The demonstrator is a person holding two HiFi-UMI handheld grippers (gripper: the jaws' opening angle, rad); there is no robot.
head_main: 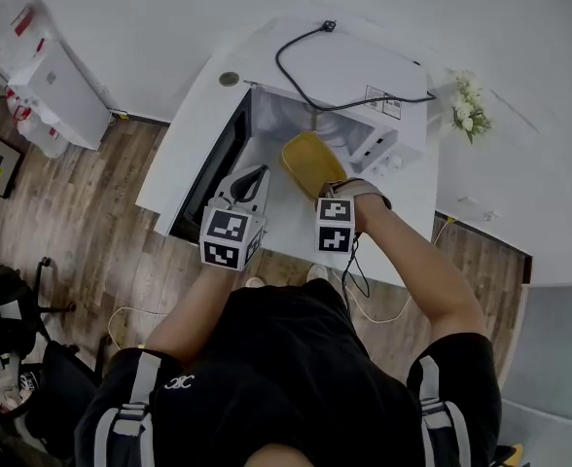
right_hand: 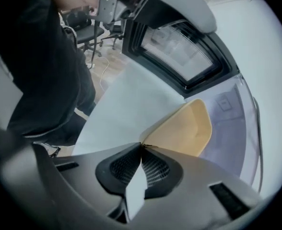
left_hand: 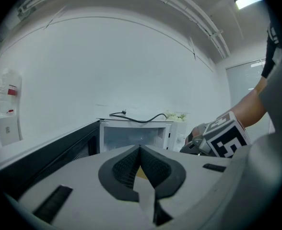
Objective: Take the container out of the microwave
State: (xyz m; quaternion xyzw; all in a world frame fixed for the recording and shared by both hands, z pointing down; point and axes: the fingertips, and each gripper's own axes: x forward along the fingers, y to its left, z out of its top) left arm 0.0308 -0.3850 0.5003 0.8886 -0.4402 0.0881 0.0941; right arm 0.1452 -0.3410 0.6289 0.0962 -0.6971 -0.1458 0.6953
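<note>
A yellow container point(head_main: 306, 161) hangs just in front of the open microwave point(head_main: 364, 71), over the white table point(head_main: 182, 159). My right gripper point(head_main: 325, 189) points steeply down and is shut on the container's near rim. In the right gripper view its fingertips point(right_hand: 142, 145) pinch the edge of the yellow container point(right_hand: 185, 127). My left gripper point(head_main: 254, 177) is held level to the left, beside the open door, its jaws shut with nothing in them. In the left gripper view its tips point(left_hand: 140, 148) meet in front of the microwave cavity point(left_hand: 131, 137).
The microwave door point(head_main: 211, 168) swings out to the left. A black power cable point(head_main: 310, 81) lies on top of the microwave. White flowers point(head_main: 469, 105) stand at its right. A white cabinet point(head_main: 57, 90) is on the wooden floor, far left.
</note>
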